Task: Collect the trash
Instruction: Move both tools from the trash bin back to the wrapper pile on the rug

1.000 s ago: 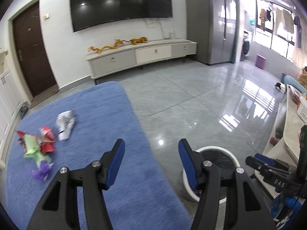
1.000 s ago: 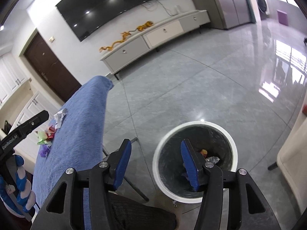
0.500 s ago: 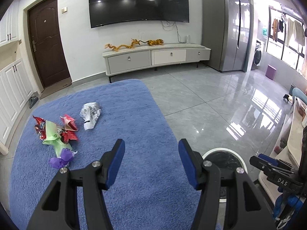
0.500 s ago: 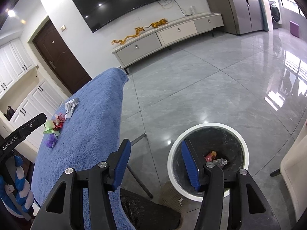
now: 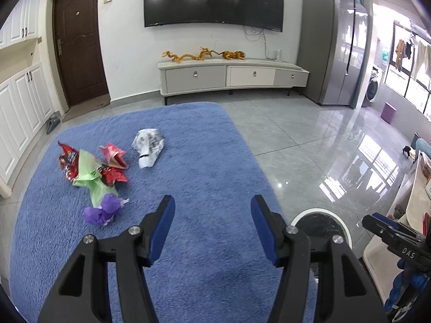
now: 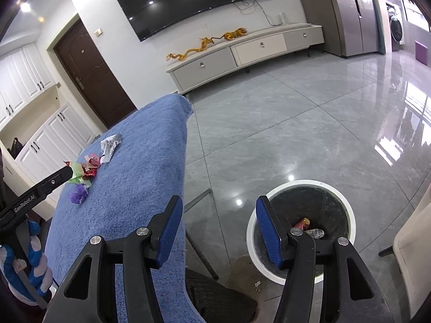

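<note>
We are working in a living room, over a blue cloth beside a grey tiled floor. Our left tongs are standing apart and empty, and the wrappers are lying far-left of them, with the white wrapper just right of that pile. Our right tongs, also apart and empty, are hanging nearer the bin, so the left hand looks nearer the trash. Only the right view is showing scraps already inside the bin
</note>
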